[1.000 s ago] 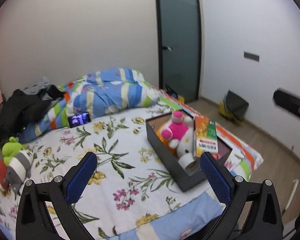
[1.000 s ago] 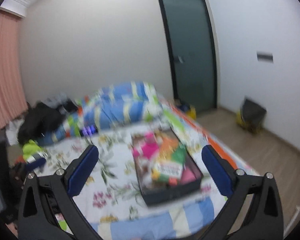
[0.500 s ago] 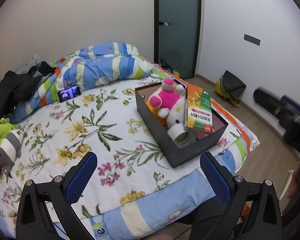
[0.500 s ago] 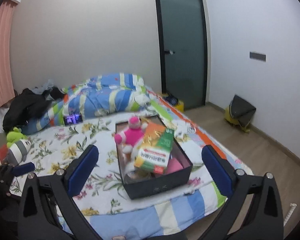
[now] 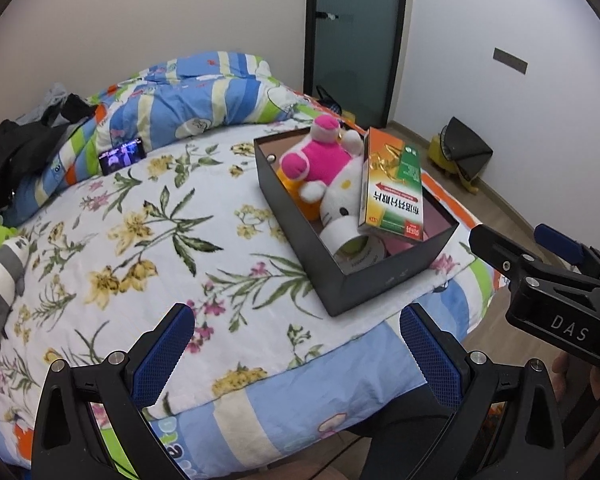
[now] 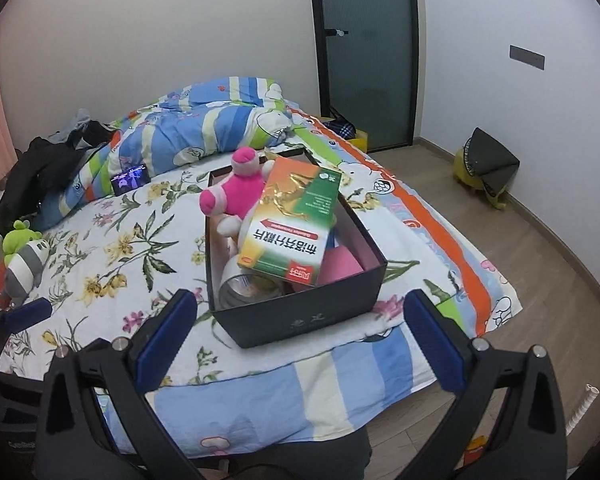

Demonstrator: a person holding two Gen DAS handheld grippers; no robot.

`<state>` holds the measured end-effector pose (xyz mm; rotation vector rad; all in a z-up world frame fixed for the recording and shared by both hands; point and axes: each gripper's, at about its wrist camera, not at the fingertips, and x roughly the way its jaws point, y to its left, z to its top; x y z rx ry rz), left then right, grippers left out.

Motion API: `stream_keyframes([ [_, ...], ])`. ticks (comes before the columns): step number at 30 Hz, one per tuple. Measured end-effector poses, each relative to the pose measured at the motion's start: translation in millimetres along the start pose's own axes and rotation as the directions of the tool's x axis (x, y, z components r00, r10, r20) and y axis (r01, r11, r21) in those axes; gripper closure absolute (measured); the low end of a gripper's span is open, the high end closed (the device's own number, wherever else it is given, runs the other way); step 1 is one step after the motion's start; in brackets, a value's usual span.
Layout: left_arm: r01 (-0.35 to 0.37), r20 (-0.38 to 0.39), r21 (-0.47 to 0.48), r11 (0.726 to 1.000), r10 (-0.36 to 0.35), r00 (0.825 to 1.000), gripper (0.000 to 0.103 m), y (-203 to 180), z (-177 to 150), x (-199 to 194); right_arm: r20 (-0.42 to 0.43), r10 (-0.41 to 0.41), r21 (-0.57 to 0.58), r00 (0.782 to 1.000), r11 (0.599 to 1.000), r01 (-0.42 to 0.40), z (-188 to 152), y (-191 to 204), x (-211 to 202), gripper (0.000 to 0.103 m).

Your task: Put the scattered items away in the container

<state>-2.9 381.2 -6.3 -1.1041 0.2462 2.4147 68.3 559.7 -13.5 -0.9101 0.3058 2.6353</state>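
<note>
A black box (image 5: 376, 280) (image 6: 300, 316) sits on the floral bed near its foot. In it lie a pink and white plush toy (image 5: 320, 160) (image 6: 236, 192), an orange and green carton (image 5: 394, 188) (image 6: 292, 224) and a roll of tape (image 5: 356, 250) (image 6: 248, 288). A grey striped plush with a green top (image 5: 4, 268) (image 6: 22, 260) lies at the bed's left edge. My left gripper (image 5: 296, 356) is open and empty, short of the bed's foot. My right gripper (image 6: 300, 340) is open and empty, just in front of the box; it also shows in the left wrist view (image 5: 524, 252).
A striped quilt (image 5: 188, 96) (image 6: 204, 128) is bunched at the head of the bed, with a lit phone (image 5: 122, 155) (image 6: 131, 178) against it. Dark clothes (image 5: 16, 148) lie at the far left. A dark door (image 6: 364, 52) and a yellow ride-on toy (image 6: 486, 168) stand to the right.
Both grippers have tilted down and drawn nearer the foot of the bed, so the box sits lower and larger. The right gripper has come into the left wrist view. Both stay open.
</note>
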Motion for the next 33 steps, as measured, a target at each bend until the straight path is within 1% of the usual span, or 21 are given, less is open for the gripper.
stream_keyframes([
  [2,0.003,-0.008,0.0,1.0,-0.003,1.0,0.001,-3,0,3,-0.005,0.005,0.012,1.0,1.0,-0.005,-1,-3,3,0.0],
  [8,0.008,-0.02,0.01,1.0,-0.008,1.0,0.001,-10,1,8,-0.021,-0.015,0.009,1.0,1.0,0.015,-4,-7,10,0.0],
  [13,0.0,-0.042,0.022,1.0,0.001,0.999,0.001,-16,0,14,-0.034,-0.059,-0.014,0.998,0.998,0.059,-7,-8,15,0.0],
  [15,-0.001,-0.045,0.023,1.0,0.002,0.999,0.001,-18,-1,15,-0.038,-0.062,-0.018,0.997,0.998,0.061,-8,-9,17,0.0],
  [21,0.011,-0.034,0.023,1.0,-0.01,0.999,0.001,-19,-3,15,-0.037,-0.061,-0.023,0.997,0.998,0.061,-8,-7,18,0.0],
  [26,0.002,-0.023,0.026,1.0,-0.001,1.0,0.001,-18,-6,14,-0.049,-0.072,-0.038,0.996,0.997,0.07,-11,-4,23,0.0],
  [33,-0.005,0.0,0.022,1.0,0.005,1.0,0.001,-14,-6,9,-0.046,-0.064,-0.034,0.997,0.997,0.063,-11,-3,23,0.0],
])
